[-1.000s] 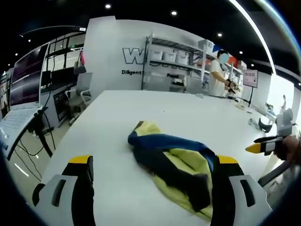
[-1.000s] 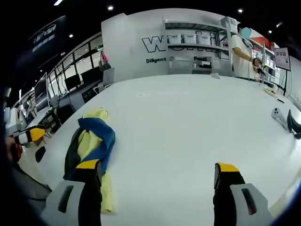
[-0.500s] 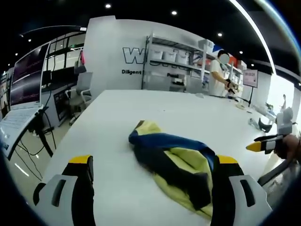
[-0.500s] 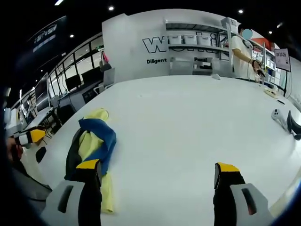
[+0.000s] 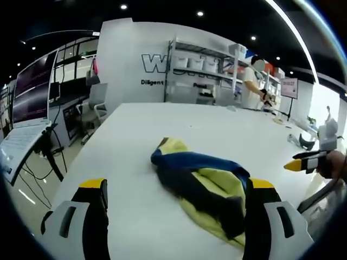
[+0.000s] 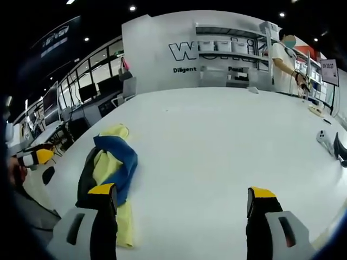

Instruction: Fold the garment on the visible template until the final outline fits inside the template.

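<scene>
Left gripper view: left gripper (image 5: pixel 176 195) jaws wide apart, holding nothing; crumpled garment (image 5: pixel 203 187) (blue, yellow, black) on white table (image 5: pixel 124 141), near right jaw. Right gripper view: right gripper (image 6: pixel 181 203) spread, empty; garment (image 6: pixel 111 168) at left jaw.

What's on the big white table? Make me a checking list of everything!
Surface: white table, mostly bare; no template seen.
Job's things: crumpled yellow, blue and black garment, unfolded.
Clutter: small dark and white items at the far edge.
Grippers: left tool open, jaws either side of the garment's near end; right tool open over bare table.
Cables: dangling off a side desk.
Surroundings: shelves, a person, lettered wall.
</scene>
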Demonstrator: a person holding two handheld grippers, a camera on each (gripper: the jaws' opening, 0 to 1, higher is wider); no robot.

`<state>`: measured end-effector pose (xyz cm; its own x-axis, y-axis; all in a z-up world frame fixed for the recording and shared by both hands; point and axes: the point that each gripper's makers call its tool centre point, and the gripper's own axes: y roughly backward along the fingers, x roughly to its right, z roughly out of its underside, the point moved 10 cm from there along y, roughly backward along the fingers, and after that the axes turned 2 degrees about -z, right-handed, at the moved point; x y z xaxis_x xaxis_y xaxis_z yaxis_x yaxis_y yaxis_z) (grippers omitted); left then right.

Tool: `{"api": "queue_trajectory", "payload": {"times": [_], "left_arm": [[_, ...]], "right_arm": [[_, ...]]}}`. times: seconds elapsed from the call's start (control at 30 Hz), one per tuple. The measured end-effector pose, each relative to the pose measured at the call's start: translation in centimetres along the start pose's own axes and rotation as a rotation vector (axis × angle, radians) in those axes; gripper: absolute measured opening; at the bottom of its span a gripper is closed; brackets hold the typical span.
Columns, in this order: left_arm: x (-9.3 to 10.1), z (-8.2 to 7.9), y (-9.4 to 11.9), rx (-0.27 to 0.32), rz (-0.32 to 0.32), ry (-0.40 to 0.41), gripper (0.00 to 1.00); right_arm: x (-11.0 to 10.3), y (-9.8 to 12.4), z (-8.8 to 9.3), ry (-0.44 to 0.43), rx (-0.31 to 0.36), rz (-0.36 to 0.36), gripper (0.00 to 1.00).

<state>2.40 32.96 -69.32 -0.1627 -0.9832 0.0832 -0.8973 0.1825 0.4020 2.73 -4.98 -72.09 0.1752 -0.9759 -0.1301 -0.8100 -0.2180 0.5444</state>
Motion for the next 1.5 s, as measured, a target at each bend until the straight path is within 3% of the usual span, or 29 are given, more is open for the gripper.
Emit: {"api": "queue_trajectory", "payload": {"times": [0.6, 1.5], "left_arm": [[0.4, 0.5, 0.9, -0.014, 0.01, -0.003, 0.98], [1.6, 0.8, 1.5, -0.013, 0.041, -0.002, 0.97]], "right_arm": [[-4.9, -1.2, -0.2, 0.101, -0.043, -0.154, 0.95], [-10.3, -2.4, 2.1, 0.144, -0.182, -0.351, 0.66]]}}
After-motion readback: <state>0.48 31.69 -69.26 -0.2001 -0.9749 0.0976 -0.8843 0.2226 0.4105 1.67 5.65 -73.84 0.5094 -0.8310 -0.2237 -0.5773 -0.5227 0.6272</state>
